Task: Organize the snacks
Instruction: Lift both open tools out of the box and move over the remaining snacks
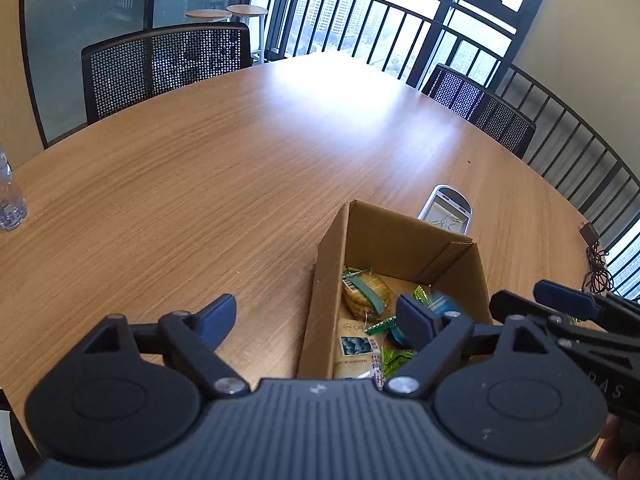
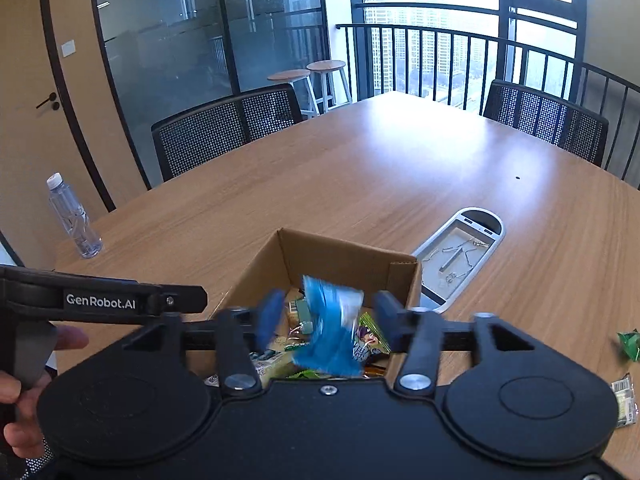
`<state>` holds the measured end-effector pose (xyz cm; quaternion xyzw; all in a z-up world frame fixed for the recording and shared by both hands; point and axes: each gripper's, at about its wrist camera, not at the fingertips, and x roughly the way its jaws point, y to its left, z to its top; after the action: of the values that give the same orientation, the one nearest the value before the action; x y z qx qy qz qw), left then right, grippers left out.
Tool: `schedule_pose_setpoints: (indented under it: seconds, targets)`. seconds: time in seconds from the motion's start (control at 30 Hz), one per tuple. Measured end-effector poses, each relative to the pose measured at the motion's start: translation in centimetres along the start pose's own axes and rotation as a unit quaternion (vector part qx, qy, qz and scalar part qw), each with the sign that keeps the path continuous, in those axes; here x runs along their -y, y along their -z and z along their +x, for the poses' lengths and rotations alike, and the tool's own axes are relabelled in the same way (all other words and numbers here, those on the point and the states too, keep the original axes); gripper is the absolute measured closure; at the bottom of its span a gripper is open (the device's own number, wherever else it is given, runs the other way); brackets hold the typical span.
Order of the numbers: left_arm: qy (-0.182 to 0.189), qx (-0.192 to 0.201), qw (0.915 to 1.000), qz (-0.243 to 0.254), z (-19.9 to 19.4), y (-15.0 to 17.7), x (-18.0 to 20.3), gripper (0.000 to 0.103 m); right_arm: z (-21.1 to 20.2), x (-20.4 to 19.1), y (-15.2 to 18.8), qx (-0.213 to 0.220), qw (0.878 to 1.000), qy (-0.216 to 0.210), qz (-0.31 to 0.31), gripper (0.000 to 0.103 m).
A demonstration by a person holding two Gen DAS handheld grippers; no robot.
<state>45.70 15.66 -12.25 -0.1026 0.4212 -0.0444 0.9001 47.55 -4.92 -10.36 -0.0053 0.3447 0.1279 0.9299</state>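
Note:
An open cardboard box (image 1: 400,240) (image 2: 344,260) stands on the wooden table and holds several snack packets, among them a biscuit pack (image 1: 366,292) and a white pack (image 1: 358,346). My left gripper (image 1: 318,316) is open over the box's left wall, one finger outside it and one above the snacks, with nothing held. My right gripper (image 2: 330,318) is open above the box. A blurred blue packet (image 2: 332,332) hangs loose between its fingers, clear of both pads. A green wrapper (image 2: 630,342) and a barcoded packet (image 2: 624,400) lie on the table at the right.
A silver cable tray (image 2: 460,256) (image 1: 446,210) is set into the table just behind the box. A water bottle (image 2: 74,220) stands at the left edge. A black cable (image 1: 596,264) lies at the right. Mesh chairs (image 2: 224,132) line the far sides.

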Motion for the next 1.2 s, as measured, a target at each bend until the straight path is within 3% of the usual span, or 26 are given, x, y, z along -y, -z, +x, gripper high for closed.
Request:
schedule_pose_setpoints:
  seconds: [0.17, 0.23, 0.3, 0.5, 1.2]
  targets:
    - [0.005, 0.003, 1.0000, -0.005, -0.2, 0.4, 0.5, 0.005, -0.8, 1.2, 1.4, -0.009, 1.000, 0.012, 0.018, 0.038]
    - [0.008, 0.005, 1.0000, -0.002, -0.2, 0.5, 1.0, 0.000, -1.4, 1.8, 2.1, -0.009, 1.000, 0.020, 0.019, 0.027]
    - [0.017, 0.006, 0.9998, 0.000, -0.2, 0.7, 1.7, 0.000, -2.1, 2.5, 2.7, -0.007, 0.999, 0.031, 0.021, 0.020]
    - [0.040, 0.010, 0.9990, 0.019, -0.3, 1.2, 5.3, 0.000, -3.9, 5.7, 4.4, -0.008, 0.997, 0.058, 0.045, 0.013]
    - [0.076, 0.001, 0.9938, 0.081, 0.4, 5.1, 20.1, 0.000, -10.4, 17.9, 10.4, -0.006, 0.985, 0.121, 0.120, 0.012]
